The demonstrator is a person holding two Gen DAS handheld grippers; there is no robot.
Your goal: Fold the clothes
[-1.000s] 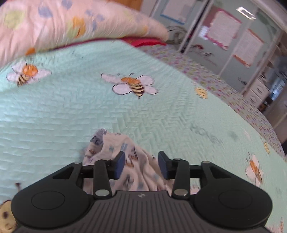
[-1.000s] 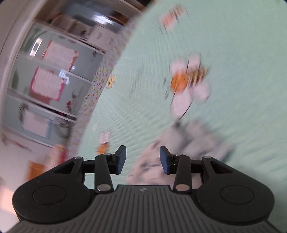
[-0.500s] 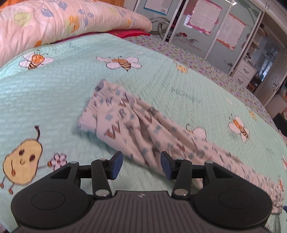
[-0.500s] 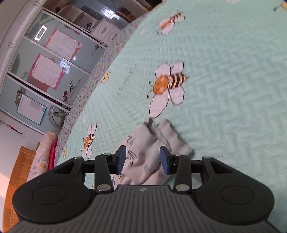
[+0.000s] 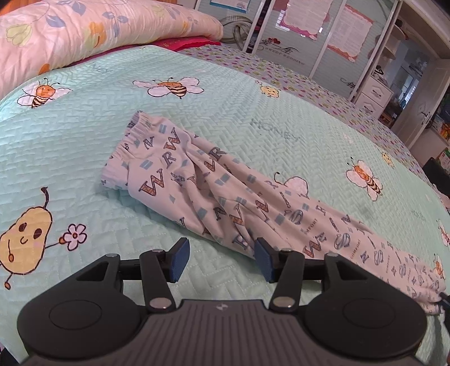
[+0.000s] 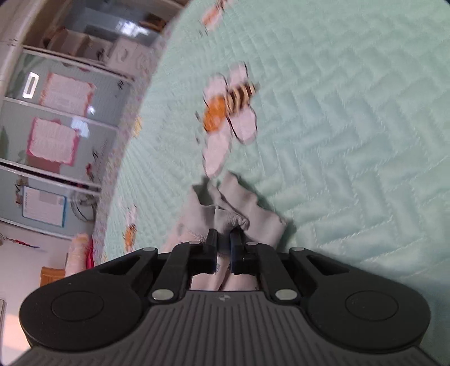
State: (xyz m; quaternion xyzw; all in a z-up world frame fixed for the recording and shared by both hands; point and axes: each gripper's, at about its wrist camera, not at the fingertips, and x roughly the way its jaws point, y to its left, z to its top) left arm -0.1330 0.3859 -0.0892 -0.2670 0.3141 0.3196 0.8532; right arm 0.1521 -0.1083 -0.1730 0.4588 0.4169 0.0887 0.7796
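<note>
- Your left gripper point(image 5: 222, 260) hangs low over the bedspread point(image 5: 70, 146), jaws spread wide, nothing between them.
- Blue pads point(image 5: 180, 257) sit clear of cloth; the near edge of the pants point(image 5: 213, 194) lies just ahead of the fingertips, not touching as far as the left view shows.
- Pants: pale fabric printed with letters and small blue squares, folded lengthwise into one long strip.
- Strip runs on a slant across the bedspread, gathered waistband point(image 5: 128, 140) at the far left end, leg cuffs trailing off to the near right edge of the left view.
- Several long creases bunch through the middle of the strip.
- Your right gripper point(image 6: 224, 243) is clamped tight on the cuff end of the pants point(image 6: 239, 209); a wad of pale cloth bulges out just past the fingertips.
- More cloth shows under the right gripper's body, between its arms.
- Right view is motion-blurred; print on the cloth there cannot be read.
- Bedspread: mint green, quilted in a zigzag stitch, printed with bees point(image 5: 168, 86) and a smiling pear point(image 5: 24, 239) holding a flower.
- One bee point(image 6: 229, 112) lies just beyond the gripped cuffs in the right view.
- Floral pillow point(image 5: 84, 28) lies at the head of the bed, well apart from the pants.
- Wardrobe doors point(image 5: 317, 25) with pink-bordered posters stand past the far side of the bed.
</note>
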